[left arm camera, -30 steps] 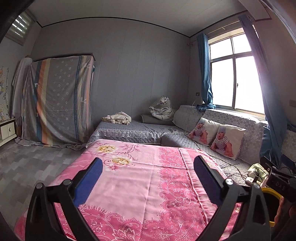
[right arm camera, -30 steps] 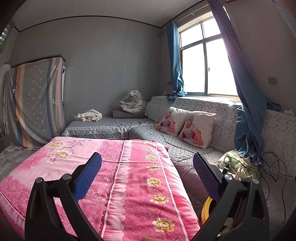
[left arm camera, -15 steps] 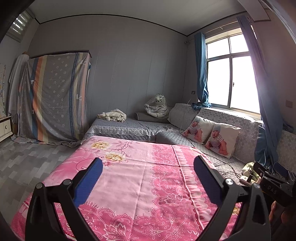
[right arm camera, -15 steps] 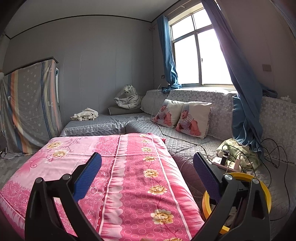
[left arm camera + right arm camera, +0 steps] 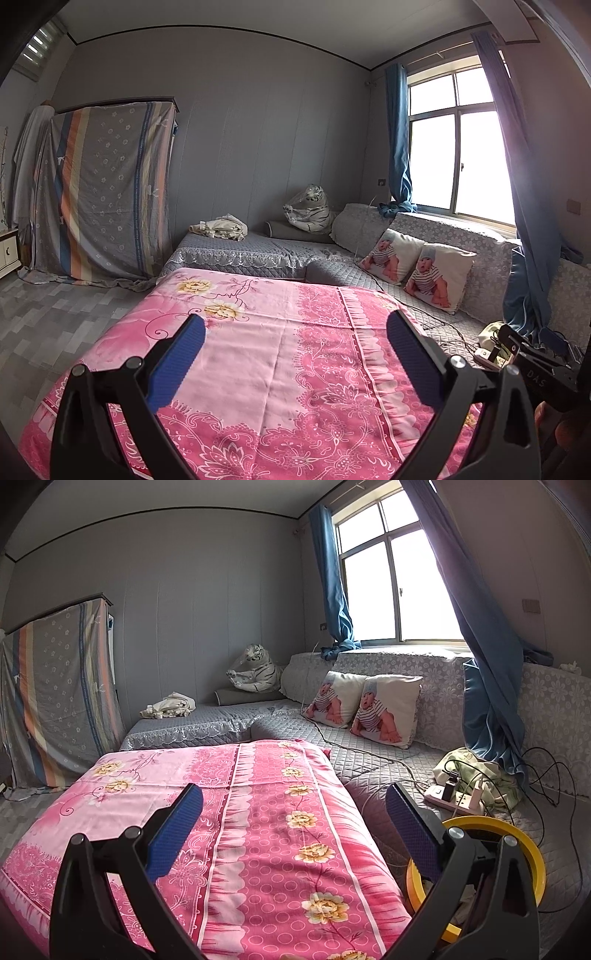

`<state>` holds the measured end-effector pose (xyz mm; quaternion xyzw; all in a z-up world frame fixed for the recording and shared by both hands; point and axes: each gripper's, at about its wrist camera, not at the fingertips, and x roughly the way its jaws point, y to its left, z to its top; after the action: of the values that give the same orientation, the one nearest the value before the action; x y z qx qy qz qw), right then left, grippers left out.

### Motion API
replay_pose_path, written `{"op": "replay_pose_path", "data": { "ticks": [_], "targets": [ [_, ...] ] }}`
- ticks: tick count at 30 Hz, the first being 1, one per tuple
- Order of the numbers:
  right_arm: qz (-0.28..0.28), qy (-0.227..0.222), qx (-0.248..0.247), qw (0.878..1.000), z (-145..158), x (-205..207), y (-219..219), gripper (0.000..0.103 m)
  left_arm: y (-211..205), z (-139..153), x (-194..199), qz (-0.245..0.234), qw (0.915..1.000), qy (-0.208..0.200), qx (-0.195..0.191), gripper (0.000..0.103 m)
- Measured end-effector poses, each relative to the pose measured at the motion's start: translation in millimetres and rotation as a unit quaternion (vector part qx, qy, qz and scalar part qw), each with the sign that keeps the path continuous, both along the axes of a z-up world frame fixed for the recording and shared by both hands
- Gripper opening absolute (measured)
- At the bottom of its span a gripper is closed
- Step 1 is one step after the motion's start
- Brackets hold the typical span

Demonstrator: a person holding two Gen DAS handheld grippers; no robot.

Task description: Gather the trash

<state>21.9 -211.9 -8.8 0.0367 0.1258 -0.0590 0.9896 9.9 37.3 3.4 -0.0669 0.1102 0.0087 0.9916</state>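
Search step, we judge: both tongs empty, jaws wide apart, above pink cloth. No trash visible to us on cloth; where it lies we cannot tell. Left gripper over cloth middle; right gripper over cloth's window-side edge. Next move calls for spotting litter before any reach. Right view alone shows yellow-rimmed bin beside cloth, likely the drop point, plus power strip beyond it. Left view alone shows floor on cloth's far side.

Smooth pink floral cloth drapes the table; beside it, quilted matt grey fabric covers the sofa. Just right of the table, a glossy yellow plastic bin rim. 2 printed cloth pillows sit on the sofa.
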Motion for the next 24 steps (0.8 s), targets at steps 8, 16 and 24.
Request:
{"op": "replay_pose_path", "data": {
  "ticks": [8, 16, 24],
  "targets": [
    [0.001, 0.006, 0.004, 1.000, -3.1, 2.3, 0.8, 0.095, 0.9, -1.0, 2.1, -0.003, 1.0000, 0.004, 0.000, 0.095],
    [0.002, 0.009, 0.006, 1.000, -4.2, 2.7, 0.6, 0.095, 0.6, -1.2, 3.5, -0.005, 1.0000, 0.006, 0.002, 0.095],
    [0.002, 0.012, 0.010, 1.000, -6.2, 3.6, 0.8, 0.095, -0.1, -1.3, 3.6, -0.006, 1.0000, 0.006, 0.003, 0.095]
  ]
}}
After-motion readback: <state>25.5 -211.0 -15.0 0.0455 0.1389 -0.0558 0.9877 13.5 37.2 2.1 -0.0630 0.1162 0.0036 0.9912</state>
